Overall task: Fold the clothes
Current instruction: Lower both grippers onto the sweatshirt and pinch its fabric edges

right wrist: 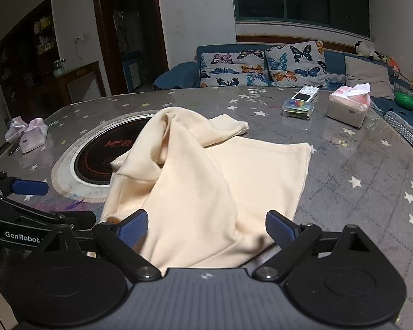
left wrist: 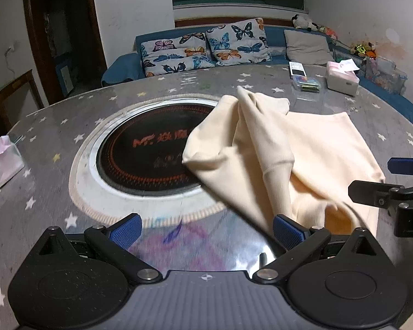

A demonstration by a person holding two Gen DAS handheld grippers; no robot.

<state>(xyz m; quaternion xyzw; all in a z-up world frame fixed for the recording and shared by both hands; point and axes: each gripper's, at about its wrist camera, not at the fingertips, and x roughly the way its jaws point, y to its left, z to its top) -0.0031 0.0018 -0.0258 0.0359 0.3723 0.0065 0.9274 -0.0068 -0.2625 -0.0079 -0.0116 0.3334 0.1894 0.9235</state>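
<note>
A cream garment (left wrist: 275,159) lies crumpled on the grey star-patterned table (left wrist: 55,126), bunched into a ridge in the middle, with one flat panel spread to the right (right wrist: 261,170). Its left part overlaps the round cooktop. My left gripper (left wrist: 206,231) is open just left of the garment's near edge, with only bare table between its blue pads. My right gripper (right wrist: 206,229) is open over the garment's near edge. The cloth lies between its fingers, and the pads do not press on it. Each gripper shows at the side of the other's view, the right gripper (left wrist: 385,177) and the left gripper (right wrist: 55,202).
A round black cooktop (left wrist: 148,151) is set into the table. At the far right stand a tissue box (right wrist: 348,107), a remote (right wrist: 305,95) and a small clear box (right wrist: 297,110). A pink tissue pack (right wrist: 31,134) lies at the left. A blue sofa (left wrist: 124,66) is behind.
</note>
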